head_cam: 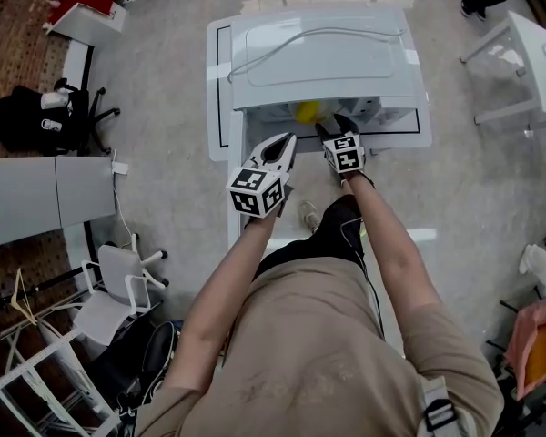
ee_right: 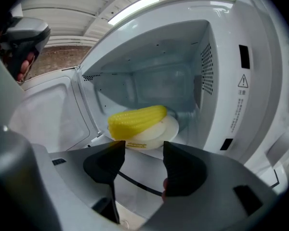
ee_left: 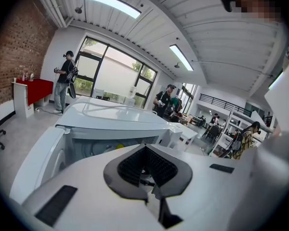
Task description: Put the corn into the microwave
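The corn is bright yellow with rows of kernels, and lies on a cream-white plate. The microwave is white, with black print at three o'clock. The left gripper and right gripper are white with black pads and black-and-white square markers. The floor is grey.

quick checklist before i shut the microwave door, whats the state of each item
1. Corn inside the microwave, lying on the plate: ok.
2. Right tongs open, nothing between them: ok.
3. Right tongs out of the doorway: not ok, they sit right at the mouth.
4. Left tongs shut and empty, free to push the door: ok.
5. Plate fully behind the sill: cannot tell.
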